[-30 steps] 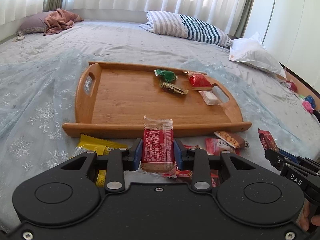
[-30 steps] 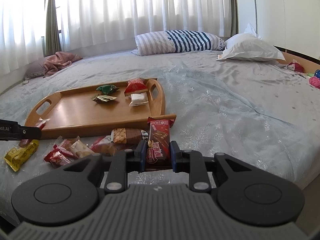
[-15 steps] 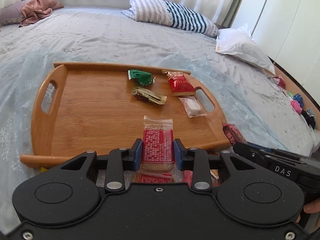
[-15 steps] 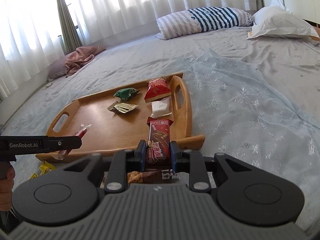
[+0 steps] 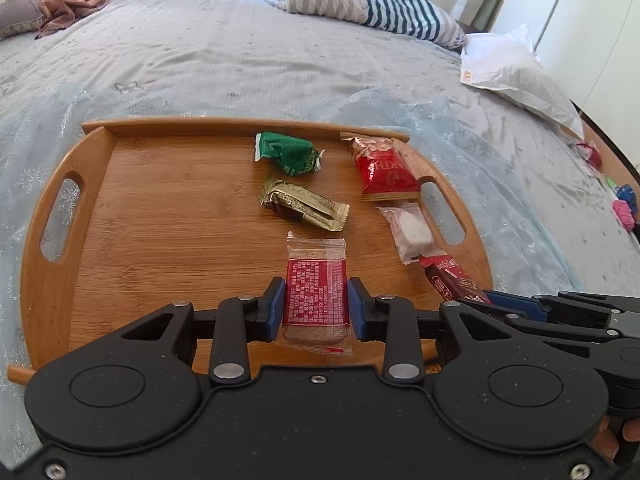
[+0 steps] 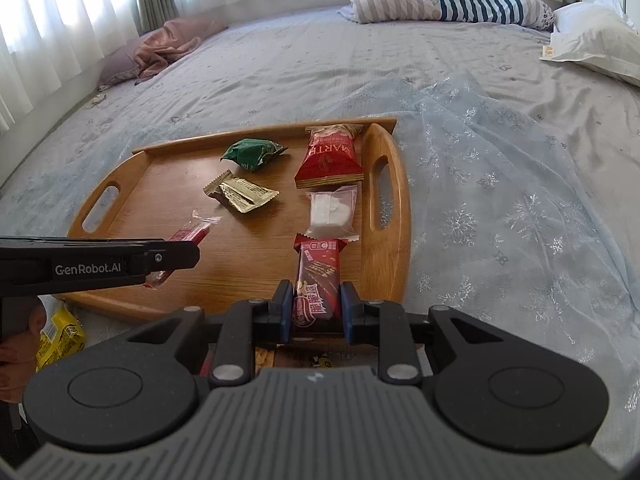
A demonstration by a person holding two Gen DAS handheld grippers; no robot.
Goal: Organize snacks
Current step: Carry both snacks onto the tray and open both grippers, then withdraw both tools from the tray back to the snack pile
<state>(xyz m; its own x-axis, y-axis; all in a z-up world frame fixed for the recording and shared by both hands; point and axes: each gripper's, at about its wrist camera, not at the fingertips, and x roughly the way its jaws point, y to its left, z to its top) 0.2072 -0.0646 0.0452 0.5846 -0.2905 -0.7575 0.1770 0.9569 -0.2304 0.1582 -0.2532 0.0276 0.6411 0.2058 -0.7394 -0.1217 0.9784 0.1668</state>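
- Left gripper (image 5: 316, 306): pads clamped on 1 red-and-clear cracker packet (image 5: 316, 288), held over the near edge of the wooden tray (image 5: 60, 292).
- Right gripper (image 6: 316, 306): pads pinched on 1 dark red chocolate bar (image 6: 318, 276), held over the tray's near right corner.
- Tray contents, 4 items: green packet (image 5: 288, 154) at far centre; gold wrapper (image 5: 302, 208) just nearer; red pouch (image 5: 384, 170) at far right; white packet (image 5: 410, 232) by the right handle.
- Yellow packet (image 6: 60, 336): left on the bedspread (image 6: 500, 200), near the tray's near left side.
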